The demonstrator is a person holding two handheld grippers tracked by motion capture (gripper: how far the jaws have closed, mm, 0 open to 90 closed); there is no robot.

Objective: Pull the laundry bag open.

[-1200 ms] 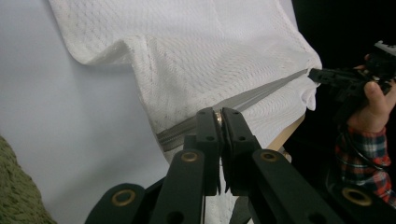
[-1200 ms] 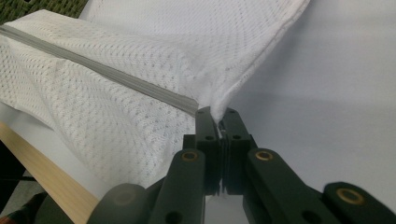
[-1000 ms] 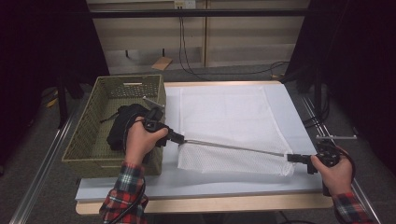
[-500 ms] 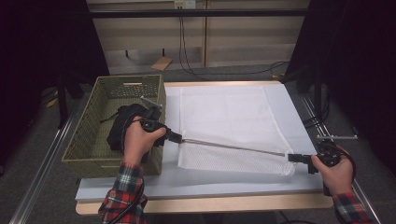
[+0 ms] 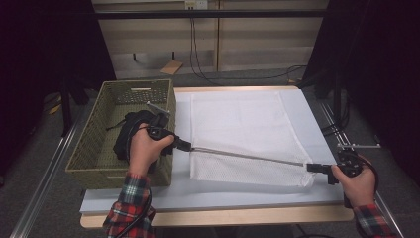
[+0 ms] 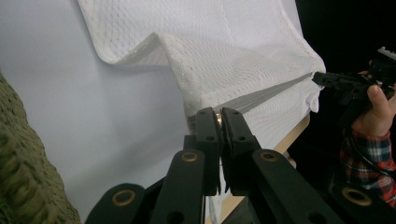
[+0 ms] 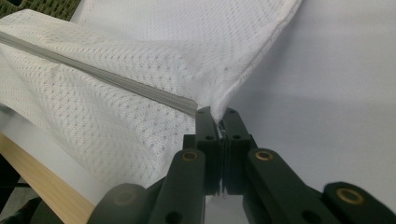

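White mesh cloth (image 5: 242, 134) lies across the pale table (image 5: 317, 124), its near edge lifted off the surface and pulled into a taut straight line between the 2 grippers. Compared with a second ago, little has changed: the stretched edge sits at much the same slant, the left end a touch higher and farther from the person, the right end low by the table's front right corner.

The fabric is a fine perforated knit, soft and slightly translucent, with a hemmed border; where it is stretched it folds into a flat grey band, and behind that band it sags in a shallow drape toward the flat part of the sheet.

The left gripper (image 6: 221, 113) has its black jaws pressed together on the cloth's near left corner, seen plainly in the left gripper view. The right gripper (image 7: 219, 116) is likewise clamped tight on the opposite corner, hem pinched between its tips.

The left hand (image 5: 146, 148) is wrapped round its handle just beside the olive woven basket (image 5: 94, 144), forearm in a red plaid sleeve (image 5: 131, 201) rising from the bottom. A dark bundle (image 5: 130, 130) lies in that basket. The right hand (image 5: 354, 181) grips its handle low at the table's right edge, wrist angled inward.
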